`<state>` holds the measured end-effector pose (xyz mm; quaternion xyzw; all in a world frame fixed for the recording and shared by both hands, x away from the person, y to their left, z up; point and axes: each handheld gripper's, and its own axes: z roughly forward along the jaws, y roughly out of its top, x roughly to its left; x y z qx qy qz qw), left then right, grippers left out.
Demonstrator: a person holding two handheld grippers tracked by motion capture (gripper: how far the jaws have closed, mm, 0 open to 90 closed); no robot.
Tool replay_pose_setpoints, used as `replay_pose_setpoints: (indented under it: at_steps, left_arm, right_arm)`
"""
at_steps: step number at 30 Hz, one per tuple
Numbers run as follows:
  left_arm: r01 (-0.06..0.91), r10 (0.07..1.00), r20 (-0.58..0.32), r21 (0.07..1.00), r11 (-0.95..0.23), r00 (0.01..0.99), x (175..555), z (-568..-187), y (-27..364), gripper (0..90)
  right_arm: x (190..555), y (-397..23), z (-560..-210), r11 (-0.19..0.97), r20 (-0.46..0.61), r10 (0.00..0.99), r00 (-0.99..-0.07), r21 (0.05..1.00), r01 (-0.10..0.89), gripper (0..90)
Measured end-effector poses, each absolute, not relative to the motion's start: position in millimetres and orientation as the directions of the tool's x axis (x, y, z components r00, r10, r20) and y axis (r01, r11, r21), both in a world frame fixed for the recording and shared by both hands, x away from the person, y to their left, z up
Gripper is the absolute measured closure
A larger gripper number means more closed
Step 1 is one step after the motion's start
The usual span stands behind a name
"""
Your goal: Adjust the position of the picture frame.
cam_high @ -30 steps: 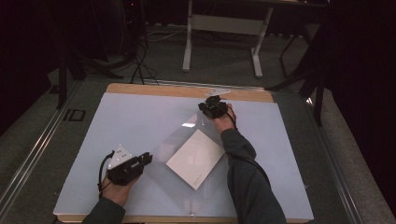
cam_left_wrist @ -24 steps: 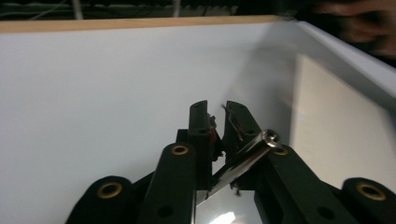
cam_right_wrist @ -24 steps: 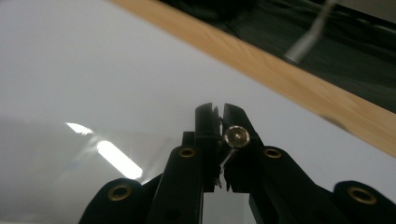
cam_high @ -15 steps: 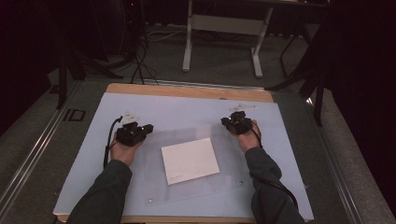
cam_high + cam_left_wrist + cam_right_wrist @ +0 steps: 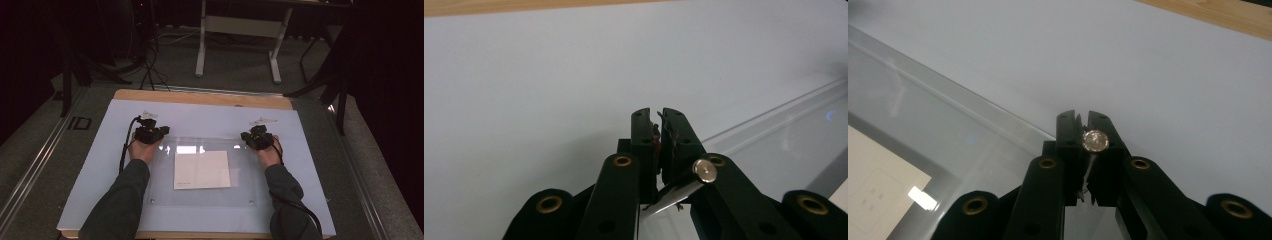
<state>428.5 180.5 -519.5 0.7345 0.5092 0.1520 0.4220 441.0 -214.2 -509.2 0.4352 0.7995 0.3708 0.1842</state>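
The clear panel lies flat and square on the pale table, over the white sheet. It is best lowered level, both far corners together. Each far corner is clenched by the left gripper and right gripper. Earlier the panel sat skewed.

One clear panel, one white sheet, two claws, four corner screws visible.
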Motion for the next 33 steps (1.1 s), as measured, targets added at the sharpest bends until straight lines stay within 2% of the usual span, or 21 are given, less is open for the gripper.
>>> replay_pose_setpoints:
  at_steps: [14, 26, 28, 33]
  left_arm:
    - [0.649, 0.883, -0.209, 0.750, -0.131, 0.419, 439.6, -530.4, 171.3, 85.3]
    - [0.649, 0.888, -0.204, 0.749, -0.130, 0.413, 438.1, -530.6, 171.3, 84.6]
    - [0.646, 0.883, -0.205, 0.751, -0.135, 0.422, 437.5, -530.9, 173.0, 82.9]
    - [0.631, 0.877, -0.209, 0.765, -0.129, 0.432, 431.2, -529.7, 180.8, 68.6]
  right_arm:
    - [447.2, -221.0, -523.4, 0.317, 0.053, 0.849, -0.525, 0.745, 0.587, 84.8]
    - [450.1, -223.1, -526.6, 0.325, 0.060, 0.832, -0.552, 0.754, 0.571, 84.4]
    - [449.9, -223.3, -526.7, 0.327, 0.058, 0.830, -0.555, 0.755, 0.568, 84.3]
    - [450.1, -225.0, -526.7, 0.322, 0.070, 0.825, -0.561, 0.757, 0.568, 81.6]
